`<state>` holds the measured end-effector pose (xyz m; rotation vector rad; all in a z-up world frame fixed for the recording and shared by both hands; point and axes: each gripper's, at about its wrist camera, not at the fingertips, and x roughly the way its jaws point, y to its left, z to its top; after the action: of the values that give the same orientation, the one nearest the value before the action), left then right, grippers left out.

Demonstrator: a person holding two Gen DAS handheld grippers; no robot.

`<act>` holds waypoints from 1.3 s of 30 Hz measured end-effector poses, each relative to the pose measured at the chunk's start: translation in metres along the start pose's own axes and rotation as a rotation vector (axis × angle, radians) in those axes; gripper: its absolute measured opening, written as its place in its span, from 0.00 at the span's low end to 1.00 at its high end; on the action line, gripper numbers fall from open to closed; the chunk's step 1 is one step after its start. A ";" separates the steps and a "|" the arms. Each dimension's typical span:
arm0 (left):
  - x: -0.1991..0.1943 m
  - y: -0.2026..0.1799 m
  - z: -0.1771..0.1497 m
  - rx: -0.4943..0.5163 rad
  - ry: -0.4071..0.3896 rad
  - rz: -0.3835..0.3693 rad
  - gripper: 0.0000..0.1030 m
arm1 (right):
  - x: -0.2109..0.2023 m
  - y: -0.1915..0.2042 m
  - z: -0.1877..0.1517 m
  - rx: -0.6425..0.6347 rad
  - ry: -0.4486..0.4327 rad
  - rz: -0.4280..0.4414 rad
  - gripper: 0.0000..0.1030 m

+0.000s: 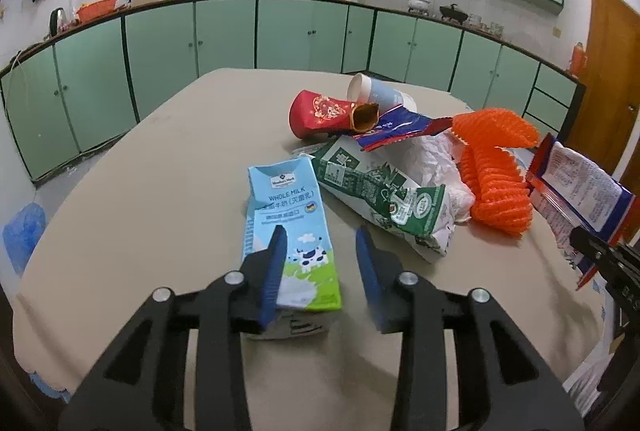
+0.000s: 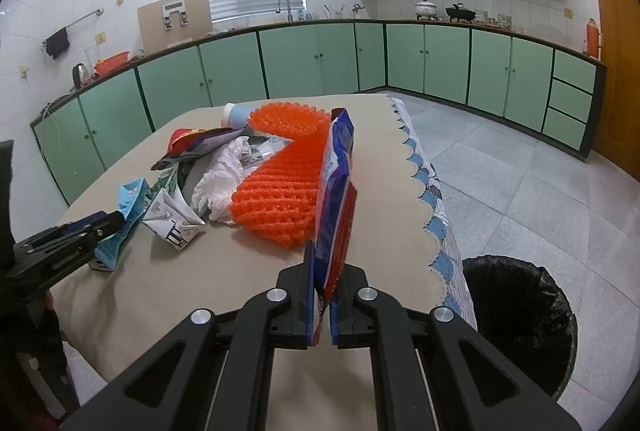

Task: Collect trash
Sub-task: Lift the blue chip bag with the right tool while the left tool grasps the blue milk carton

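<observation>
A flattened light-blue milk carton (image 1: 288, 207) lies on the beige table (image 1: 160, 191). My left gripper (image 1: 320, 231) stands open over its near end; the left finger overlaps the carton and the right finger is clear of it. Beyond lie a crushed green carton (image 1: 380, 191), white crumpled paper (image 1: 436, 159), an orange foam net (image 1: 496, 171), a red packet (image 1: 320, 115) and a paper cup (image 1: 376, 93). My right gripper (image 2: 326, 263) is shut on a blue-and-red snack bag (image 2: 336, 191), held upright on edge above the table's right side.
A bin lined with a black bag (image 2: 520, 311) stands on the tiled floor just past the table's right edge, below the scalloped tablecloth hem (image 2: 428, 191). Green kitchen cabinets (image 2: 312, 63) run along the far walls. A blue bag (image 1: 22, 231) sits on the floor at left.
</observation>
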<state>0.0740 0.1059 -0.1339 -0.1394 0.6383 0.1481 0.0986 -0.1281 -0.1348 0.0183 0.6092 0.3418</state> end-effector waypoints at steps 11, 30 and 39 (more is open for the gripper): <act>-0.002 0.006 -0.006 0.019 -0.010 -0.010 0.64 | 0.008 0.004 -0.003 -0.005 0.018 0.018 0.06; 0.008 0.015 -0.011 0.008 -0.019 0.025 0.43 | 0.005 0.002 -0.004 -0.014 0.018 0.010 0.06; -0.029 -0.003 0.013 0.041 -0.112 0.001 0.43 | -0.018 -0.005 0.009 0.005 -0.043 0.004 0.06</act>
<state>0.0588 0.1025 -0.1056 -0.0909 0.5291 0.1426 0.0909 -0.1379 -0.1178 0.0319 0.5674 0.3428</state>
